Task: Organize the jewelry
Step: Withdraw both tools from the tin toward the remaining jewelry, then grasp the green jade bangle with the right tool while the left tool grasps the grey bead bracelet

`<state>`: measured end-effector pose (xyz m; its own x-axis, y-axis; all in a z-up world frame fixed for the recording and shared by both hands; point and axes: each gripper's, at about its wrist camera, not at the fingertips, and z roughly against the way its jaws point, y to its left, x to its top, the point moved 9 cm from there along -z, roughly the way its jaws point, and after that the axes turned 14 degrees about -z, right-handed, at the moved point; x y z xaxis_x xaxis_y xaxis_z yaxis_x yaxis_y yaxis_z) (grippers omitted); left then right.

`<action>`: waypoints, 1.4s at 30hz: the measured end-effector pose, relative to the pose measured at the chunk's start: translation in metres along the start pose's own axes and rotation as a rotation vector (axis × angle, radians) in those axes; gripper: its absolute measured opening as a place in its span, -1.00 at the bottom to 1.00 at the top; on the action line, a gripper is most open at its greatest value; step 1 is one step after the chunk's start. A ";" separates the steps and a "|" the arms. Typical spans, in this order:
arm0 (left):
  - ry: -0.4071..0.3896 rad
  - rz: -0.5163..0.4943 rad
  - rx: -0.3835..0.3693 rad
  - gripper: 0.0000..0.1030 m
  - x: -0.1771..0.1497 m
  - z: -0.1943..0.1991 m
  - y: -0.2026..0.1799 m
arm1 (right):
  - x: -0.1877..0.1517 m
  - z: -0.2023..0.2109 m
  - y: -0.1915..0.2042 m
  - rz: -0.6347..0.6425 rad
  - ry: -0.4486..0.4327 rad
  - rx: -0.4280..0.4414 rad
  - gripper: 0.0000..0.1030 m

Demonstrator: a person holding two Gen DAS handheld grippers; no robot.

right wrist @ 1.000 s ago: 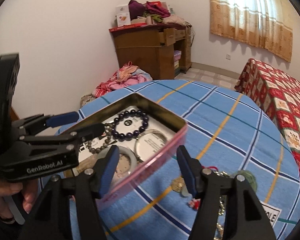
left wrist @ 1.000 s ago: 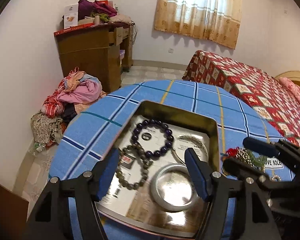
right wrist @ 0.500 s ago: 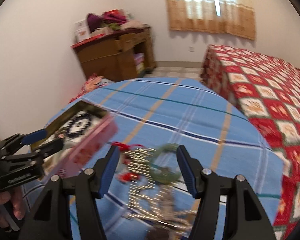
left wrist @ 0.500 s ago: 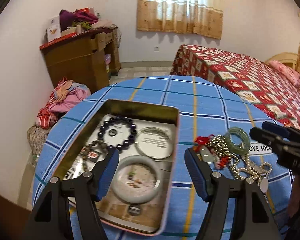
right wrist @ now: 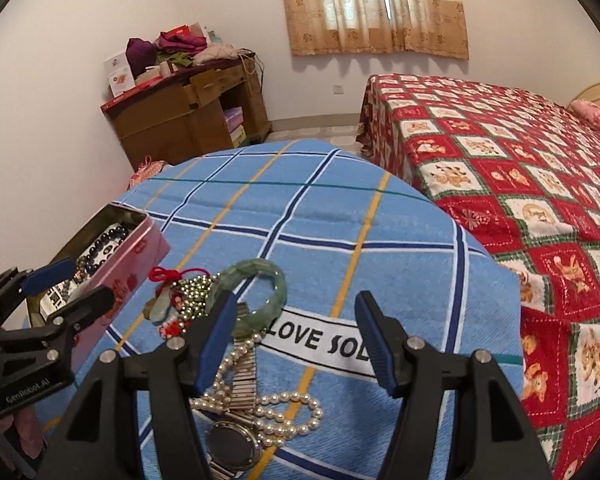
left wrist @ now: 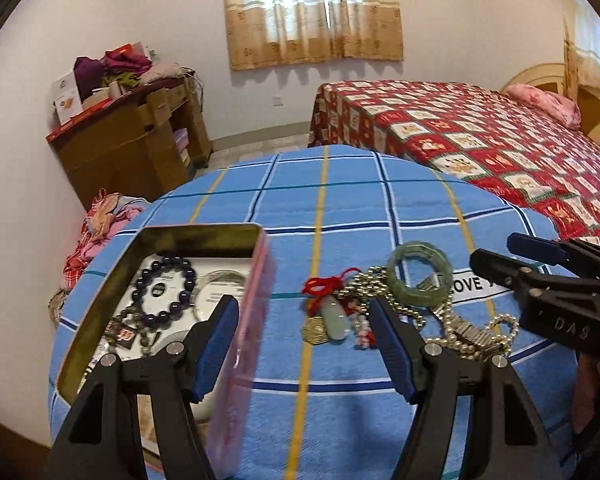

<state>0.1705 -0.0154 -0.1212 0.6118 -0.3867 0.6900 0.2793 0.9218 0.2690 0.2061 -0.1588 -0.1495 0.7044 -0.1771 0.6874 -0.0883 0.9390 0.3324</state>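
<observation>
A pink tin box (left wrist: 256,300) stands open at the table's left, holding a dark bead bracelet (left wrist: 164,292) and other bangles; it also shows in the right wrist view (right wrist: 136,264). A pile of jewelry lies to its right: a green jade bangle (left wrist: 418,272) (right wrist: 256,292), a red-cord pendant (left wrist: 328,312), a silver bead chain (left wrist: 364,284), a pearl string (right wrist: 276,412) and a metal watch (right wrist: 232,440). My left gripper (left wrist: 304,344) is open and empty, above the table between box and pile. My right gripper (right wrist: 296,340) is open and empty, over the pile's right side.
The round table wears a blue plaid cloth (left wrist: 340,208) with a white label (right wrist: 320,340). A red quilted bed (right wrist: 500,140) stands at the right. A wooden cabinet (left wrist: 128,148) with clutter stands by the wall, with a heap of clothes (left wrist: 100,220) on the floor.
Both grippers have swung right, from over the tin box toward the jewelry pile. Both stay open and empty. The jewelry has not moved.
</observation>
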 end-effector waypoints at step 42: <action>0.029 -0.040 -0.068 -0.21 0.009 -0.028 -0.036 | 0.011 -0.018 -0.009 -0.006 0.026 -0.014 -0.80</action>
<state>0.1866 -0.0531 -0.1440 0.6197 -0.4248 0.6599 0.3529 0.9019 0.2491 0.2276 -0.1640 -0.1569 0.7232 -0.1750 0.6681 -0.0742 0.9421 0.3271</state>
